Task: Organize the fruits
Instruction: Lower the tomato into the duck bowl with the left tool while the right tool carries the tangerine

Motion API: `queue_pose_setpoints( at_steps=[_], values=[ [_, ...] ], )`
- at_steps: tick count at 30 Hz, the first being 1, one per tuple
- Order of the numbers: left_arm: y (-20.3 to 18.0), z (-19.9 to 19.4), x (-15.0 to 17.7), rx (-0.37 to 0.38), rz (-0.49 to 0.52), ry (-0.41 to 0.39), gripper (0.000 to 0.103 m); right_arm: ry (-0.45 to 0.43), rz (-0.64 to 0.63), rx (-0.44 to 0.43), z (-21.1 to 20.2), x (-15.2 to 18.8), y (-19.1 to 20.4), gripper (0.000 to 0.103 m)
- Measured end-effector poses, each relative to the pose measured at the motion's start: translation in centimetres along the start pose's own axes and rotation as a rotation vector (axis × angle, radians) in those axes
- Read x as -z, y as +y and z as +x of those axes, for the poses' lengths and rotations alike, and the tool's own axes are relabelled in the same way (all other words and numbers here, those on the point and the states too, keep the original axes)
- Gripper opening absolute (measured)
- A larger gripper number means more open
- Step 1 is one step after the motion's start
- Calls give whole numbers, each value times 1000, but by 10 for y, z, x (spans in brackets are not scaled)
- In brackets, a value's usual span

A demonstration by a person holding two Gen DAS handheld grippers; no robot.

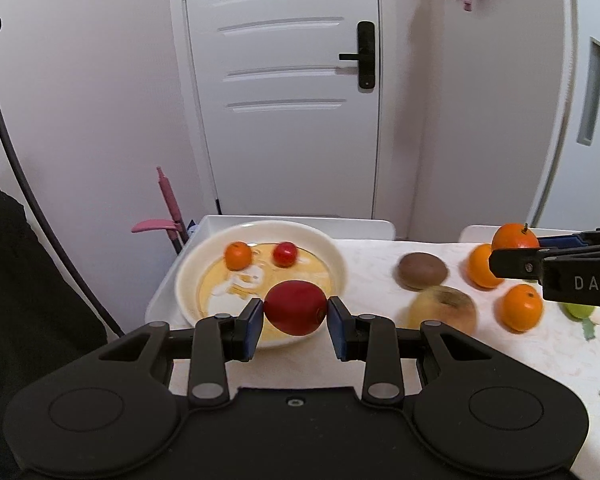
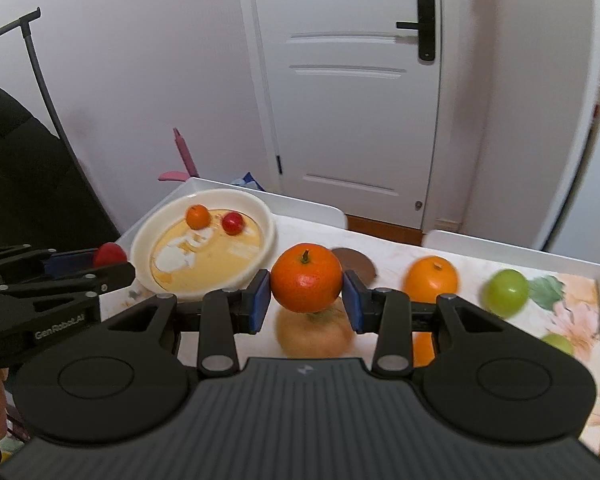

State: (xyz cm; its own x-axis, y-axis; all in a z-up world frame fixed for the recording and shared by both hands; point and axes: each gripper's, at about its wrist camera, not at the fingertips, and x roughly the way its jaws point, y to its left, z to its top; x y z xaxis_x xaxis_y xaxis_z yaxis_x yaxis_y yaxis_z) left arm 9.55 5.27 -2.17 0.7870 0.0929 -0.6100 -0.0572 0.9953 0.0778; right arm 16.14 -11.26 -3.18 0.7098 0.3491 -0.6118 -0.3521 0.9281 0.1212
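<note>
Left wrist: red fruit [image 1: 296, 308] between left tool [image 1: 296, 322] pads.

Red fruit [image 1: 296, 307] is held between blue pads [image 1: 254, 322]; orange tangerine [image 2: 306, 278] likewise. Plate [image 1: 336, 258] is cream, yellow inside. Floral print is seen on table [image 2: 580, 308].

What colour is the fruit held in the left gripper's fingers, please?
Red. The small tomato-like fruit shows best in the left wrist view.
</note>
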Motion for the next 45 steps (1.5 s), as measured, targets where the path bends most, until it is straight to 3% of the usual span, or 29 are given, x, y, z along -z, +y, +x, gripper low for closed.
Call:
queue_pose_setpoints(
  at_steps=[10,21,33,42,45],
  values=[
    [54,37,-18,15,38,22,38,21,21,14,51,-22,48,54],
    [92,94,-24,49,85,56,38,53,53,58,105,-36,73,53],
    [97,155,-19,76,158,110,38,91,85,105,142,-36,74,53],
    [96,171,-19,92,178,137,40,101,101,114,150,-39,71,53],
    [95,162,-21,91,185,95,77,99,94,108,149,-41,70,53]
  ],
)
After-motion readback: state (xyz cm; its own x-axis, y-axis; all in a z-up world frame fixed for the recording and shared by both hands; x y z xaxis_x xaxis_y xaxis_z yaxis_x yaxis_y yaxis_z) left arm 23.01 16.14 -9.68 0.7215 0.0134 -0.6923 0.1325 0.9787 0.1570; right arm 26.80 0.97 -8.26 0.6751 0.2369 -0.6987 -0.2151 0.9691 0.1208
